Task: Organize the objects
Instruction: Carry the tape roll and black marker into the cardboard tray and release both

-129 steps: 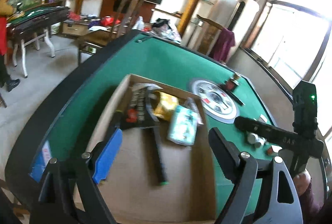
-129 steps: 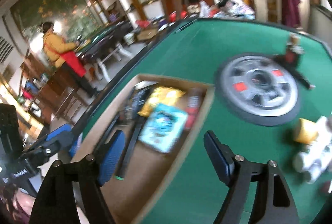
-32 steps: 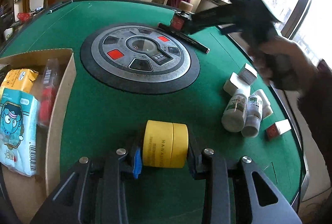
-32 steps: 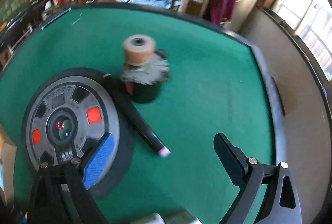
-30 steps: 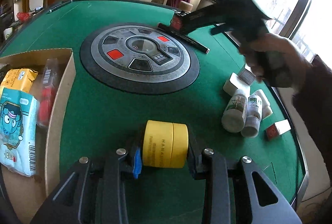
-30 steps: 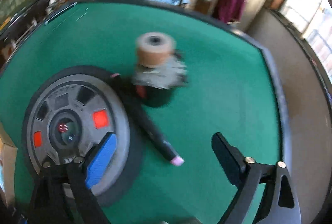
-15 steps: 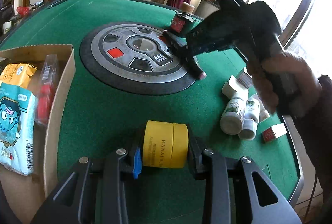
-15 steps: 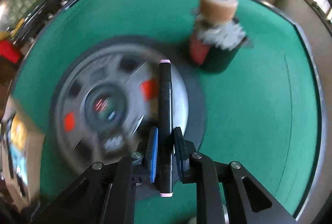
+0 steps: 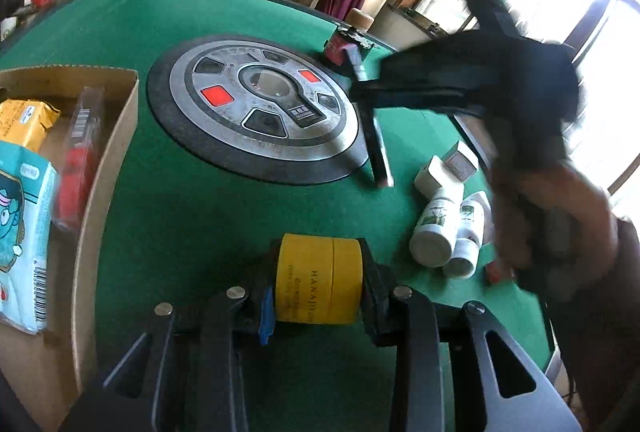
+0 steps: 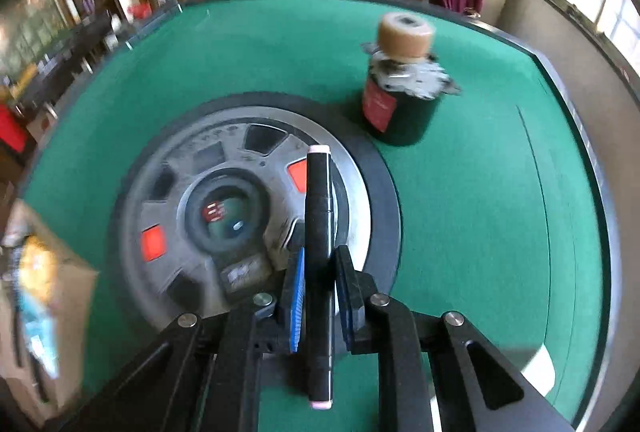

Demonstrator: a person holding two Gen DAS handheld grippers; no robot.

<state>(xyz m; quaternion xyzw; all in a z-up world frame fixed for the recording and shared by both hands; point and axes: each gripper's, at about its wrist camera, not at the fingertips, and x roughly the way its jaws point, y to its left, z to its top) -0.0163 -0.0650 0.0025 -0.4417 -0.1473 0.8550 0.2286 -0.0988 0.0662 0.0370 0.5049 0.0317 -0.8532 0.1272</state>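
While both hands are loaded, here is how we read it:

Left gripper [image 9: 318,286]: clamped on the yellow tape roll [image 9: 319,280], flat faces against the pads, held above the green table [image 9: 192,208].

Tape roll: we judge it light and stiff; the grip across its width looks sound.

Right gripper [image 10: 320,292]: pinched on the black marker [image 10: 319,256], near the middle of its length, lifted over the round hub [image 10: 248,208].

Marker: light, hard and smooth, we'd say; held so narrowly it could swivel or slip.

Box [image 9: 106,168]: at the table's left edge, its wall just beside the hub; snack packs [image 9: 24,192] lie inside, so free floor is limited.

In the way: the dark bottle [image 10: 400,100] stands beside the hub; white bottles [image 9: 440,228] and a small carton [image 9: 460,162] lie to the right, clear of a path to the box.
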